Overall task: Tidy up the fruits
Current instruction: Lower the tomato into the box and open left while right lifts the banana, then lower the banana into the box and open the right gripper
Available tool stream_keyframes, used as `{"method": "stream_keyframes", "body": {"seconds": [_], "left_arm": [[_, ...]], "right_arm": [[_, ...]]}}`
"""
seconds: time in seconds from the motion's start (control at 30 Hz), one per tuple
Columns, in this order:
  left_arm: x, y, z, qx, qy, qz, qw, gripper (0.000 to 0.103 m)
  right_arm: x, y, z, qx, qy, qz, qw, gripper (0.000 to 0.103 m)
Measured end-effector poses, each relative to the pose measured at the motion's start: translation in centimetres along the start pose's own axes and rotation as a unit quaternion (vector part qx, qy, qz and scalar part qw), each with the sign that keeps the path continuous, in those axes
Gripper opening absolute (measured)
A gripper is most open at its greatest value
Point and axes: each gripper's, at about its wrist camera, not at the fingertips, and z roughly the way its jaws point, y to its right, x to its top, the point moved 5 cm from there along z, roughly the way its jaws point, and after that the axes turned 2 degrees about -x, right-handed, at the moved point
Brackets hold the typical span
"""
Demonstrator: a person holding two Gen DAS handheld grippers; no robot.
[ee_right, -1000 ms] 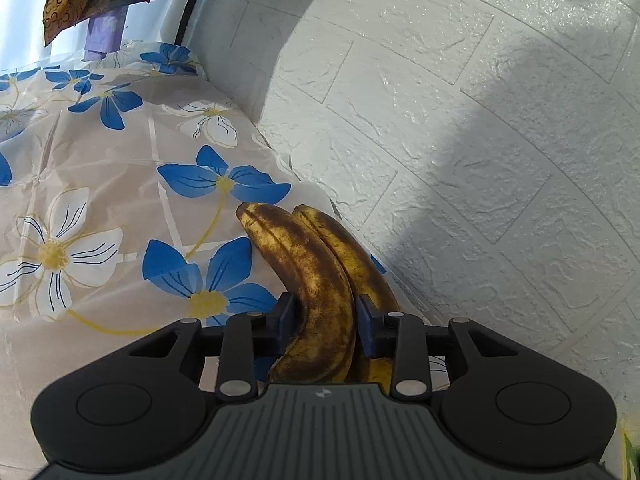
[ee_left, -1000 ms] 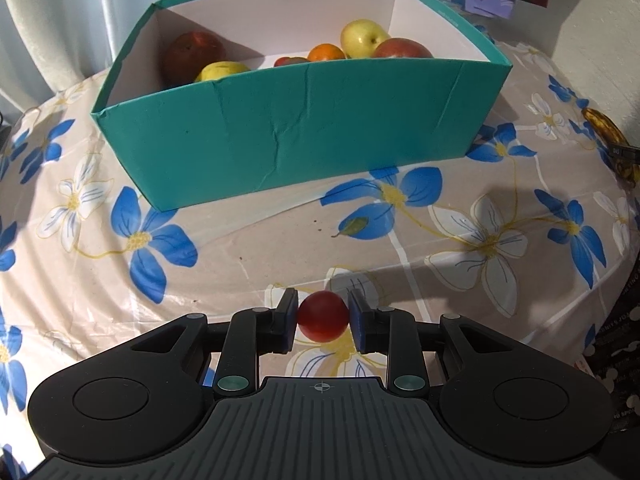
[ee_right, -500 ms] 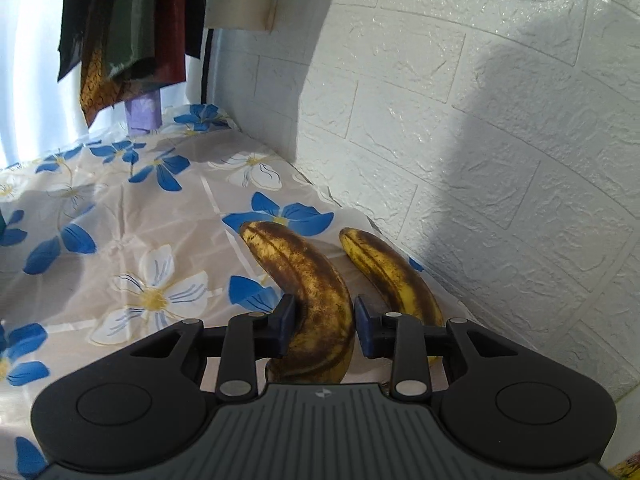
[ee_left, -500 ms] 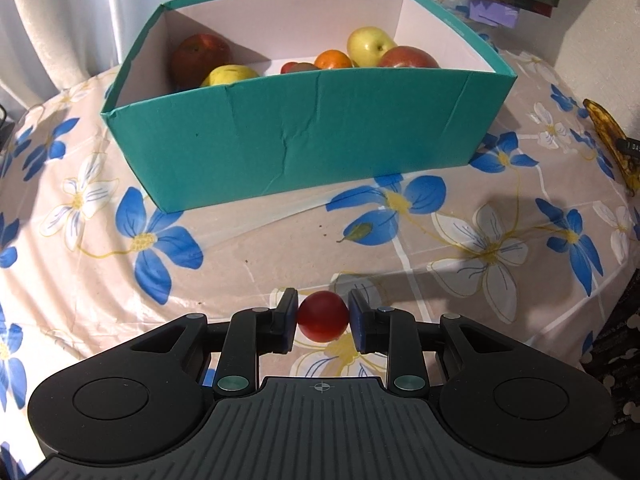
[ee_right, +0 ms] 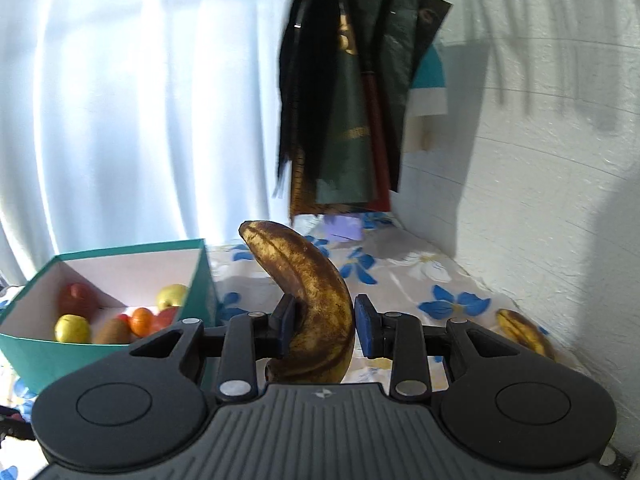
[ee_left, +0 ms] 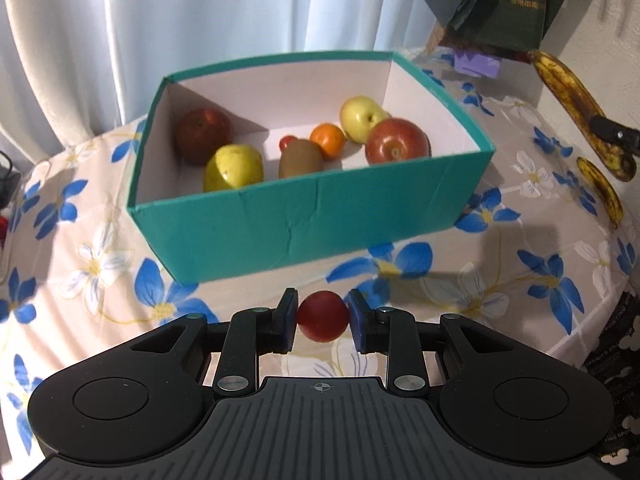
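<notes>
My left gripper [ee_left: 323, 317] is shut on a small red tomato [ee_left: 322, 316], held above the flowered tablecloth in front of the teal box [ee_left: 312, 220]. The box holds apples, a kiwi, an orange and a small tomato. My right gripper [ee_right: 325, 322] is shut on a brown-spotted banana [ee_right: 310, 292], lifted above the table to the right of the box [ee_right: 202, 276]. That banana also shows in the left wrist view [ee_left: 572, 100]. A second banana [ee_right: 522, 332] lies on the table by the wall; it also shows in the left wrist view [ee_left: 602, 190].
A white brick-pattern wall [ee_right: 540, 200] bounds the table on the right. Dark cloths [ee_right: 348, 100] hang at the back corner, with a purple item [ee_right: 346, 226] below them. White curtains [ee_left: 200, 20] hang behind the box.
Both grippers have risen. The right one lifted one banana off the table and swung left toward the box, leaving the other banana by the wall. The left one rose with the tomato.
</notes>
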Motion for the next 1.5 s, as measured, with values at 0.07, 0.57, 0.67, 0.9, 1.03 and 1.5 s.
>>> {"method": "stream_keyframes", "body": {"seconds": [0.07, 0.57, 0.67, 0.9, 1.03, 1.5], "left_arm": [[1.5, -0.5, -0.6, 0.005, 0.021, -0.002, 0.9998, 0.03], [7.9, -4.3, 4.9, 0.023, 0.051, -0.046, 0.9974, 0.03], [7.4, -4.8, 6.3, 0.014, 0.033, -0.058, 0.9976, 0.03], [7.3, -5.5, 7.6, 0.001, 0.018, -0.088, 0.996, 0.036], [7.4, -5.9, 6.7, 0.009, 0.03, -0.095, 0.995, 0.054], [2.2, -7.8, -3.6, 0.042, 0.112, -0.116, 0.986, 0.097]], "right_arm": [[0.2, -1.5, -0.2, 0.021, 0.0, 0.0, 1.0, 0.031], [1.5, -7.4, -1.0, 0.078, 0.02, -0.014, 0.997, 0.031], [1.5, -8.0, -1.2, 0.083, 0.02, -0.018, 0.996, 0.031], [1.5, -9.0, -1.4, 0.09, 0.017, -0.028, 0.995, 0.031], [1.6, -9.3, -1.4, 0.092, 0.018, -0.03, 0.995, 0.031], [2.0, -11.3, 0.3, 0.105, 0.012, -0.04, 0.994, 0.031]]}}
